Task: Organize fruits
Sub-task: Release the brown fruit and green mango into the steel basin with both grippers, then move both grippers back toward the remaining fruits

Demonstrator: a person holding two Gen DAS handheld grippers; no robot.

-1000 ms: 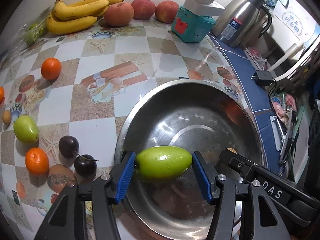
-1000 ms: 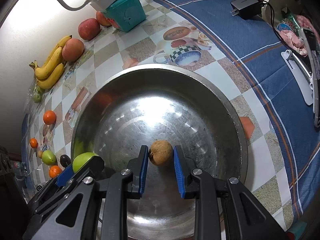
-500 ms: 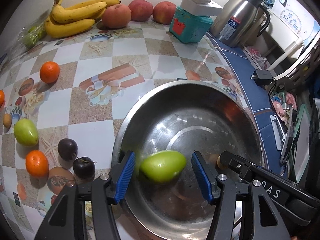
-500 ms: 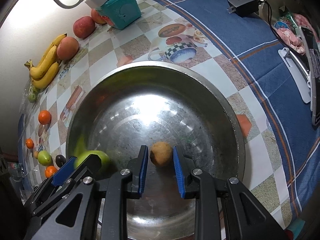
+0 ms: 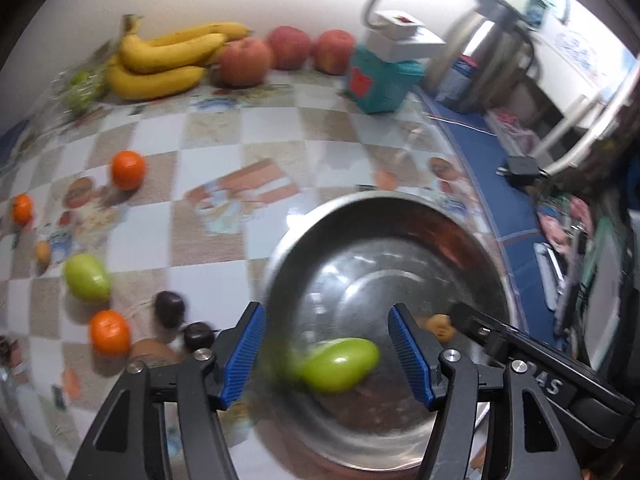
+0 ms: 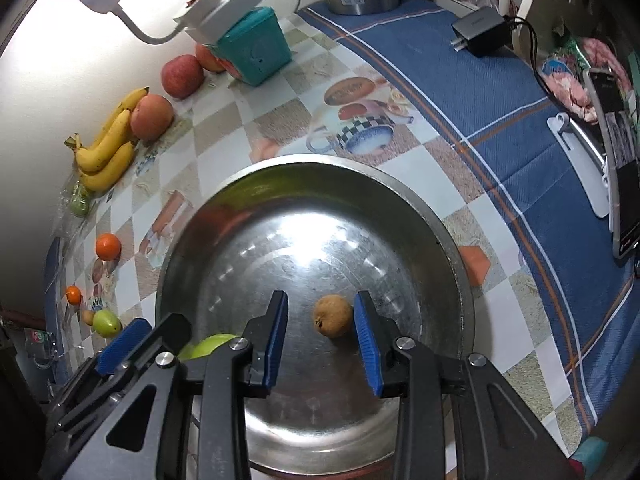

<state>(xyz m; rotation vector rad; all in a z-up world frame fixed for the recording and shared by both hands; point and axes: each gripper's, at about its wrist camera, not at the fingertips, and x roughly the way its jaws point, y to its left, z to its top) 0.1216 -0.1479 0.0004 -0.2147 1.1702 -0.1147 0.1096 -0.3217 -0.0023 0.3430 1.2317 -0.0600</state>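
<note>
A steel bowl (image 5: 400,196) (image 6: 440,236) sits on the checked tablecloth. My left gripper (image 5: 326,356) hangs over its left side, jaws opening. A green mango (image 5: 340,364) lies loose in the bowl below and between the blue pads, touching neither. In the right wrist view the mango (image 6: 208,346) peeks out behind my gripper's frame. My right gripper (image 6: 322,340) is also opening. A small brown fruit (image 6: 333,316) (image 5: 440,326) rests on the bowl's bottom between its pads, close to the right one and clear of the left.
Against the back wall lie bananas (image 5: 164,60), three peaches (image 5: 244,60) and a teal box (image 5: 380,80), with a steel kettle (image 5: 492,48) beside it. Oranges (image 5: 127,168), another green mango (image 5: 86,278) and dark plums (image 5: 170,308) lie left of the bowl. A charger (image 6: 480,32) sits on blue cloth.
The left jaws widened and let the green mango go; it dropped into the bowl as the gripper lifted. The right jaws opened off the brown fruit, which stays on the bowl's bottom.
</note>
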